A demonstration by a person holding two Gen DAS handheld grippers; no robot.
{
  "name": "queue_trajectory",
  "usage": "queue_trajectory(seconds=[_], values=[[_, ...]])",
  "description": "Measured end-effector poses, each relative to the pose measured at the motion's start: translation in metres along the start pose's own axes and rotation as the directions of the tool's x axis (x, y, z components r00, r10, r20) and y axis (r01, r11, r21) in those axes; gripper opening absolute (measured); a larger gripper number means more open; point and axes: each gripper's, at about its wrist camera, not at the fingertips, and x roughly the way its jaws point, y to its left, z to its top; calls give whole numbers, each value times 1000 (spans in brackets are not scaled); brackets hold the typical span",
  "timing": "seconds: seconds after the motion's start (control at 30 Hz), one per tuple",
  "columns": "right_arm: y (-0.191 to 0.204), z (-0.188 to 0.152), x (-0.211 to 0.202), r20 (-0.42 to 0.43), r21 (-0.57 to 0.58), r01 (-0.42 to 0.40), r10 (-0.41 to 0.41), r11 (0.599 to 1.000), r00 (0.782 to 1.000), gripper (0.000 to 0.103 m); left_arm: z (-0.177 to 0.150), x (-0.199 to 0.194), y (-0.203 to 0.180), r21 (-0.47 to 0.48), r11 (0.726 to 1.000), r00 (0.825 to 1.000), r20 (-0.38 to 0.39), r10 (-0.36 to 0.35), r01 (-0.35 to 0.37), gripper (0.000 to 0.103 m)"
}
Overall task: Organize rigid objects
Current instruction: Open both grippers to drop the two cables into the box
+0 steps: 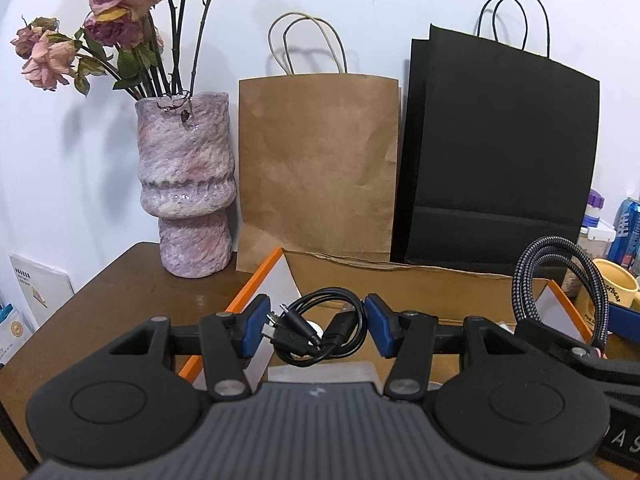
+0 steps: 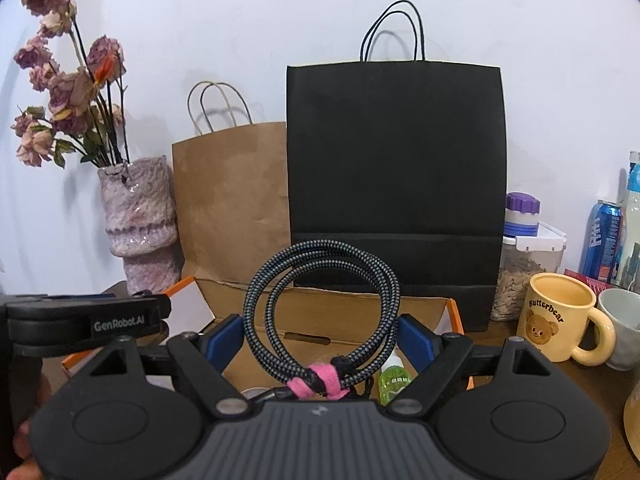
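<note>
A coiled black cable (image 1: 320,330) is clamped between the blue pads of the left gripper (image 1: 316,330), its plugs bunched at the middle; the fingers (image 1: 256,330) are closed in on the bundle from both sides. The bundle is held above an open cardboard box (image 1: 400,276) with orange edging, which sits on the brown bench (image 1: 112,304).

A braided grey-black cable (image 2: 320,304), looped and tied with a pink strap (image 2: 316,384), is held upright in the right gripper (image 2: 320,340) — its fingers (image 2: 416,344) are set wide, pressed on the coil's two sides. This coil is also seen over the same box, just right of the left gripper. A small green bottle (image 2: 394,380) is seen low behind the coil, inside the box as far as can be told.

Behind the box, a brown paper bag (image 1: 316,168) and a black paper bag (image 1: 496,160) are stood side by side against the white wall. A mottled pink vase (image 1: 186,184) with dried roses (image 1: 100,28) is placed at the bench's left rear. At right — a yellow bear mug (image 2: 560,316), a grey cup (image 2: 622,328), a blue can (image 2: 604,240) and a clear container with a purple-capped bottle (image 2: 522,212) on it.
</note>
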Motion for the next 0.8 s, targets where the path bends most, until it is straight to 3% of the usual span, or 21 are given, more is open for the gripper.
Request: queue_trajectory(seconds=[0.63, 0.73, 0.8], values=[[-2, -4, 29, -59, -21, -6, 4, 1000, 998, 83, -1, 31, 4, 45, 999, 999, -43, 18, -16, 54], [-4, -6, 31, -80, -14, -21, 20, 1000, 997, 85, -1, 32, 6, 39, 999, 998, -54, 23, -20, 64], [-4, -6, 30, -72, -11, -18, 17, 1000, 997, 96, -1, 32, 8, 37, 999, 998, -51, 25, -23, 75]])
